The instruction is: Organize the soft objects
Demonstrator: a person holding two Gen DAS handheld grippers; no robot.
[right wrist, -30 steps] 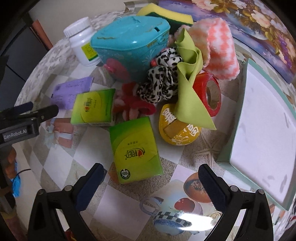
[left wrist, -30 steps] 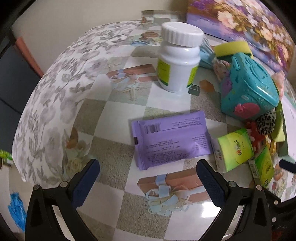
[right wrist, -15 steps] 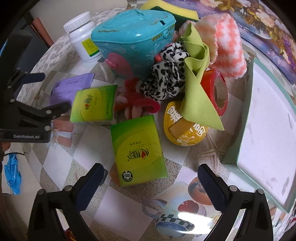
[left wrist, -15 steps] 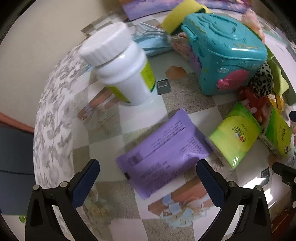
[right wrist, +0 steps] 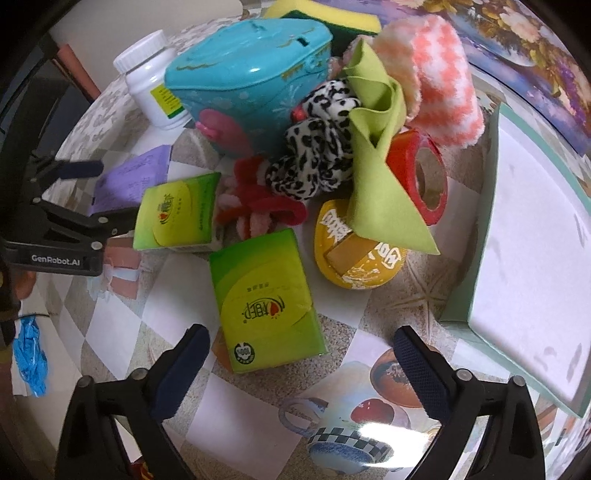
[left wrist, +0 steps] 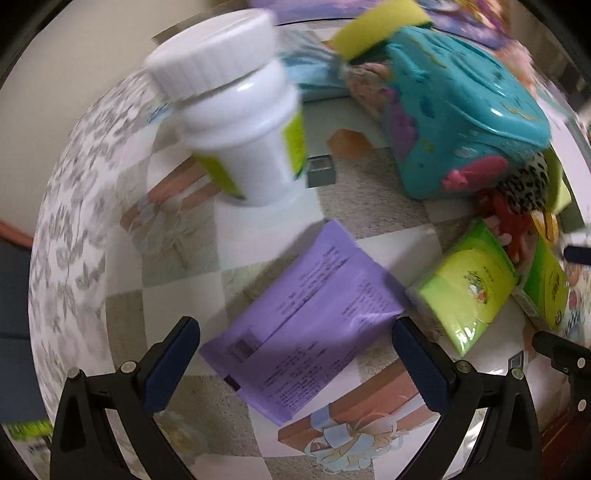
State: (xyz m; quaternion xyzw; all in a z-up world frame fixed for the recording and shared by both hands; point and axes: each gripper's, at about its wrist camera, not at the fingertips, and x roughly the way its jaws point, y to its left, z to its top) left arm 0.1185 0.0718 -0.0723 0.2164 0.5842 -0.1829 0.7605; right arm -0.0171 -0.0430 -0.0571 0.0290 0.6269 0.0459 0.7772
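My left gripper [left wrist: 295, 354] stands open just above a flat purple wipes pack [left wrist: 306, 325] that lies between its fingers. Two green tissue packs lie nearby: one [right wrist: 177, 214] beside the purple pack [right wrist: 133, 177], the other [right wrist: 266, 302] just ahead of my open right gripper [right wrist: 301, 362]. Behind them sit a leopard scrunchie [right wrist: 317, 155], a red-pink scrunchie [right wrist: 255, 206], a lime cloth [right wrist: 380, 177], a pink-white fluffy cloth [right wrist: 439, 81] and a yellow-green sponge [right wrist: 325, 18]. The left gripper [right wrist: 81, 192] shows at the left edge of the right wrist view.
A white pill bottle [left wrist: 236, 122] and a teal plastic box [left wrist: 465, 118] stand behind the purple pack. Red tape roll [right wrist: 421, 173] and yellow tape roll [right wrist: 358, 254] lie under the lime cloth. A shallow teal-rimmed tray [right wrist: 465, 295] sits at right. The table edge [left wrist: 55, 258] curves at left.
My left gripper has turned and moved forward, so the purple pack now lies between its fingers and the bottle looms larger. My right gripper has crept slightly toward the near tissue pack.
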